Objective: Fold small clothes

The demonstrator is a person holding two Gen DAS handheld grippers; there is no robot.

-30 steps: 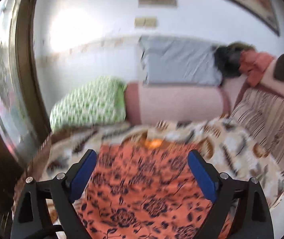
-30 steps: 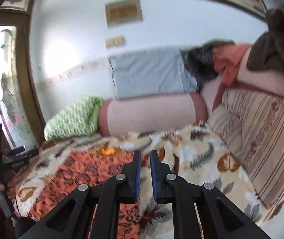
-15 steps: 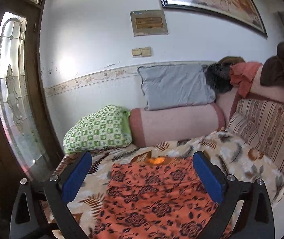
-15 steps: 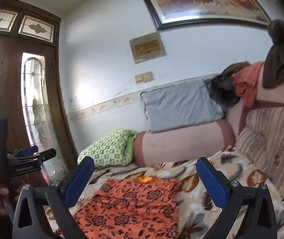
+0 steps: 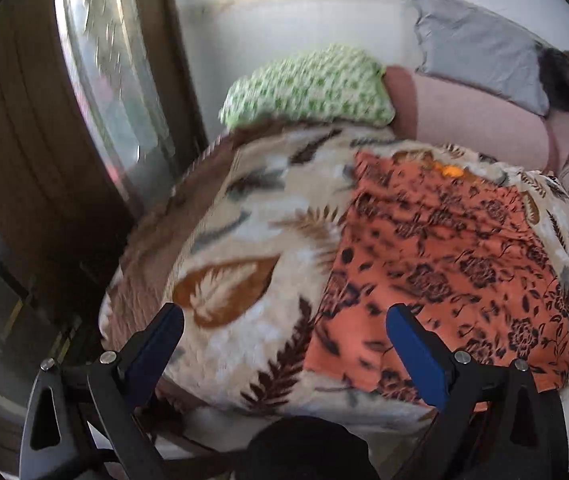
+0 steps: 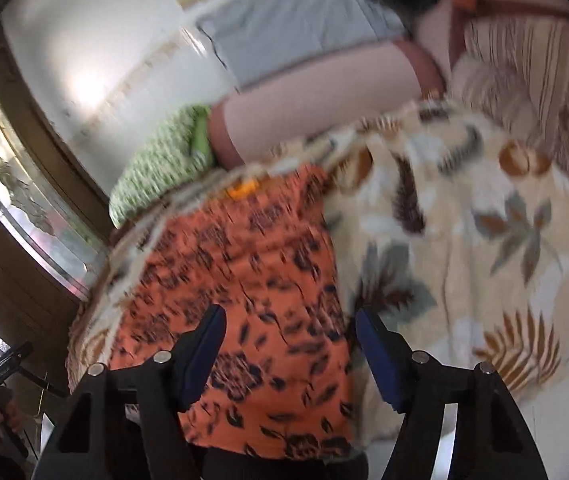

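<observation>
An orange garment with a black flower print (image 5: pixel 444 256) lies flat on the leaf-patterned blanket (image 5: pixel 244 240). My left gripper (image 5: pixel 284 320) hangs open over the garment's near left corner. One pad is above the cloth, the other above the blanket, and nothing is held. In the right wrist view the garment (image 6: pixel 244 272) fills the lower middle. My right gripper (image 6: pixel 290 320) points down at its near right edge. Its jaws are closing, the cloth edge lies beneath the gap, and the pads do not press on it.
A green patterned pillow (image 5: pixel 312 84), a pink bolster (image 5: pixel 472 124) and a grey pillow (image 5: pixel 480 56) line the wall behind. A striped sofa back (image 6: pixel 544 80) rises on the right. A wooden door with glass (image 5: pixel 112 80) stands to the left. The blanket's front edge drops off near me.
Both views tipped down and came closer to the garment's near edge. The right gripper went from shut to wide open, then narrowed. The left gripper stayed open.
</observation>
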